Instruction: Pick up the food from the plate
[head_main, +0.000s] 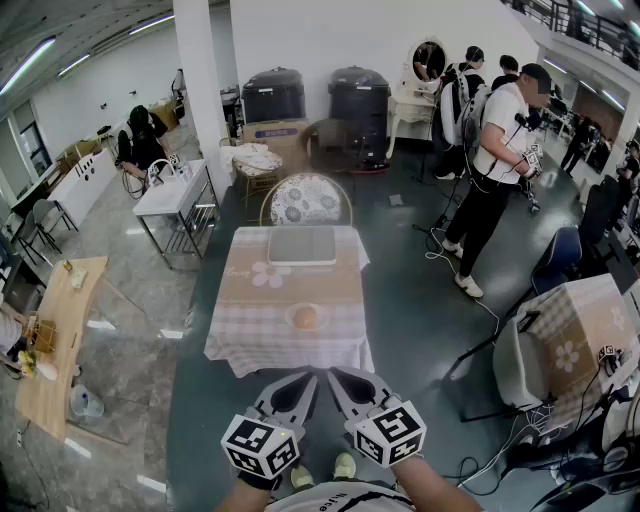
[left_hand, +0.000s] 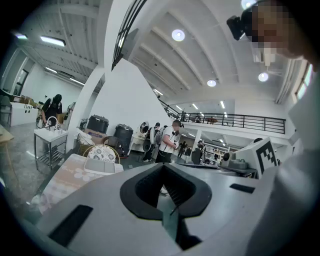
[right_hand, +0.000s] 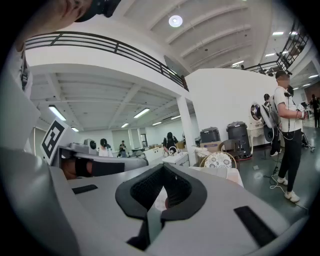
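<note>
Jaws together, empty, food (head_main: 306, 317) on plate (head_main: 290, 320)

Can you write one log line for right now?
stage: before reach | left gripper: shut, empty | right gripper: shut, empty | food: on plate on table, untouched

No legible txt; print on cardboard box (head_main: 275, 140) too blurry.
</note>
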